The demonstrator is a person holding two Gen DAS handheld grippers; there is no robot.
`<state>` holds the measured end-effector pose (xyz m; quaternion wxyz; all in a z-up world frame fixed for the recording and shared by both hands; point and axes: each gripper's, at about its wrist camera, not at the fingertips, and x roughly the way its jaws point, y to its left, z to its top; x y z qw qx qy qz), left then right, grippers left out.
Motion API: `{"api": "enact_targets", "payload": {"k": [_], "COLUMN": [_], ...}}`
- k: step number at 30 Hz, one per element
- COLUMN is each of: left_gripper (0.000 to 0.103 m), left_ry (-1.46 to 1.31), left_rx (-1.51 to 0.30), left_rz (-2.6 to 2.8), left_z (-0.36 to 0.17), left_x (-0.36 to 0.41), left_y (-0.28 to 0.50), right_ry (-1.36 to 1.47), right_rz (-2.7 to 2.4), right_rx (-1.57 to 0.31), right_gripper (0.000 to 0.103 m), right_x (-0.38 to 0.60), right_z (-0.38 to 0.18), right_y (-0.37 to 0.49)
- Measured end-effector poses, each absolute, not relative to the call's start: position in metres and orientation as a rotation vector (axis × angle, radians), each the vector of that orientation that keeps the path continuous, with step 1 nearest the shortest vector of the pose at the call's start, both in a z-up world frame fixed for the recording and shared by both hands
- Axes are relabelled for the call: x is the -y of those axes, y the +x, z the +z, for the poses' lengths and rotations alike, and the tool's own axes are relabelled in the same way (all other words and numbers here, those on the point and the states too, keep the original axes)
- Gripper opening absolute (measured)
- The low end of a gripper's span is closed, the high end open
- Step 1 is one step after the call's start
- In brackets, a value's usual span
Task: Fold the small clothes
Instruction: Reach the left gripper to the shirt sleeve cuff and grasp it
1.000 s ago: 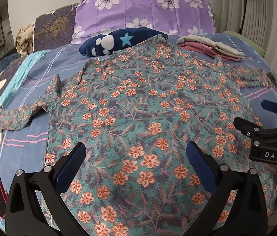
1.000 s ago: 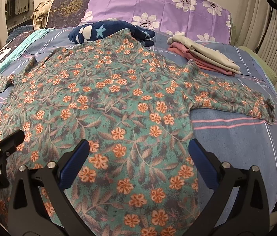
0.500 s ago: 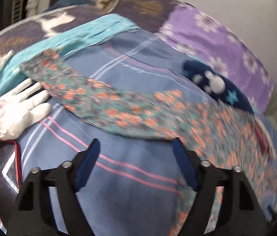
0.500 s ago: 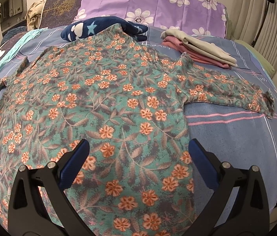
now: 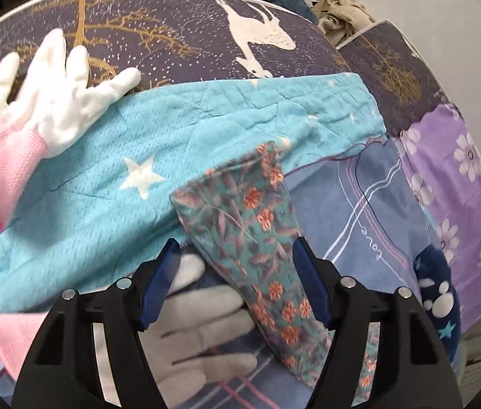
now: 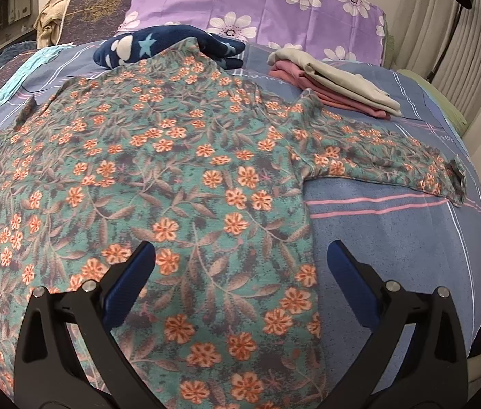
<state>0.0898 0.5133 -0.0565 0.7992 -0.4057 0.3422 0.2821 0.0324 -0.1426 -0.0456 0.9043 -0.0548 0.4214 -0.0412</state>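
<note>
A teal long-sleeved top with orange flowers lies spread flat on the bed, sleeves out to both sides. In the left wrist view its left sleeve runs between my left gripper's fingers; the cuff end lies on a turquoise star blanket. My left gripper is open around the sleeve, a little above it. My right gripper is open and empty above the top's lower right hem. The right sleeve lies stretched toward the bed's right edge.
Two white gloves with pink cuffs lie by the left sleeve, one on the dark deer blanket, one under the left gripper. A navy star garment and a folded pink and beige stack lie near the purple pillows.
My left gripper has swung left from the top's hem out to the left sleeve's end and now straddles it. My right gripper has barely moved.
</note>
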Motion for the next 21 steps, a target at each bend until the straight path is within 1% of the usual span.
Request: {"api": "enact_targets", "payload": {"k": [1, 2, 3, 4, 5, 8, 12, 15, 17, 21], "left_gripper": [0.064, 0.043, 0.015, 0.005, 0.003, 0.003, 0.003, 0.003, 0.003, 0.003], "left_ry": [-0.868, -0.858, -0.840, -0.813, -0.787, -0.676, -0.533, -0.388, -0.307, -0.214], "left_rx": [-0.731, -0.729, -0.733, -0.732, -0.726, -0.684, -0.634, -0.598, -0.590, -0.618], "left_rz": [0.600, 0.592, 0.590, 0.593, 0.595, 0.556, 0.352, 0.132, -0.050, -0.310], "left_z": [-0.057, -0.057, -0.057, -0.054, -0.049, -0.021, 0.032, 0.071, 0.089, 0.087], "left_x": [-0.511, -0.511, -0.508, -0.505, -0.504, -0.486, -0.413, -0.321, -0.245, -0.124], "left_y": [0.090, 0.092, 0.097, 0.100, 0.101, 0.112, 0.132, 0.145, 0.152, 0.158], "right_ry": [-0.112, -0.112, -0.112, -0.113, -0.118, -0.135, -0.122, -0.102, -0.093, -0.067], "right_rz": [-0.086, -0.084, -0.082, -0.078, -0.072, -0.065, -0.066, -0.057, -0.049, -0.047], "right_rx": [-0.873, -0.877, -0.879, -0.880, -0.880, -0.872, -0.874, -0.863, -0.854, -0.854], "right_gripper": [0.101, 0.101, 0.101, 0.101, 0.101, 0.101, 0.101, 0.101, 0.101, 0.101], "right_x": [0.142, 0.141, 0.141, 0.139, 0.138, 0.135, 0.136, 0.136, 0.136, 0.142], "right_z": [-0.046, -0.047, -0.047, -0.047, -0.047, -0.047, -0.047, -0.044, -0.041, -0.039], "right_y": [0.034, 0.036, 0.037, 0.037, 0.038, 0.038, 0.043, 0.045, 0.046, 0.044]}}
